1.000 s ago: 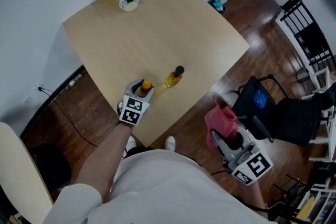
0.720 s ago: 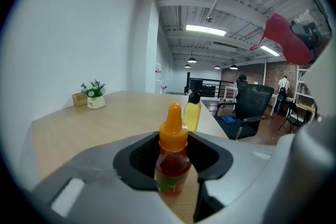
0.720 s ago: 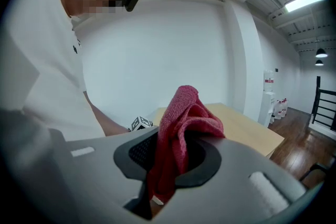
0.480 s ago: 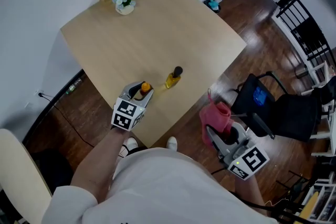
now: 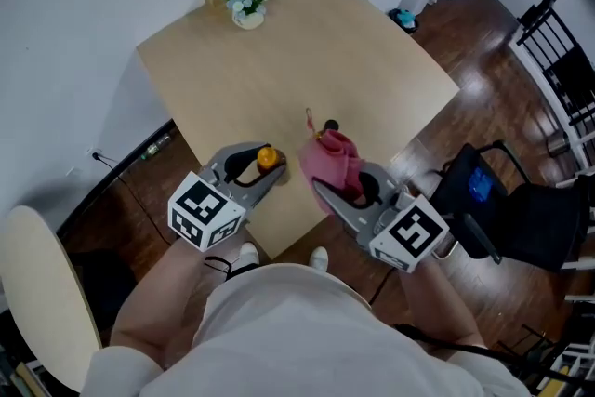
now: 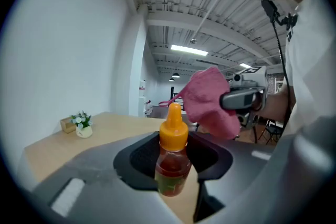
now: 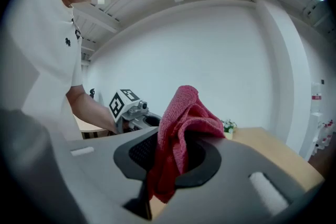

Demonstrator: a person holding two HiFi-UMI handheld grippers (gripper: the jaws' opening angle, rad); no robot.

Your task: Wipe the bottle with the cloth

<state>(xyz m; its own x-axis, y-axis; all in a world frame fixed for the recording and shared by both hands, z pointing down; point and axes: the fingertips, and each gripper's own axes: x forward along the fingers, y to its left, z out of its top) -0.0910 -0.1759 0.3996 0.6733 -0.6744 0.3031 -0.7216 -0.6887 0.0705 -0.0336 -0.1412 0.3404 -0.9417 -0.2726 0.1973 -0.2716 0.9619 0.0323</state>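
Note:
A small bottle [image 5: 268, 158] with an orange cap and dark liquid sits between the jaws of my left gripper [image 5: 253, 166], which is shut on it near the table's front edge. In the left gripper view the bottle [image 6: 172, 157] stands upright in the jaws. My right gripper [image 5: 349, 186] is shut on a pink cloth [image 5: 333, 161], bunched up and sticking above its jaws. The cloth [image 6: 210, 99] hangs just right of the bottle, apart from it. In the right gripper view the cloth [image 7: 181, 131] fills the jaws, with the left gripper [image 7: 131, 110] behind it.
A second bottle with a black cap [image 5: 330, 125] stands on the wooden table [image 5: 279, 51], mostly hidden behind the cloth. A small flower pot [image 5: 247, 5] and a box sit at the far corner. A black chair [image 5: 493, 200] stands to the right, a pale chair [image 5: 37, 293] to the left.
My left gripper has closed on the orange-capped bottle and drawn it toward the table's front edge. My right gripper has swung the cloth in from the right to beside the bottle.

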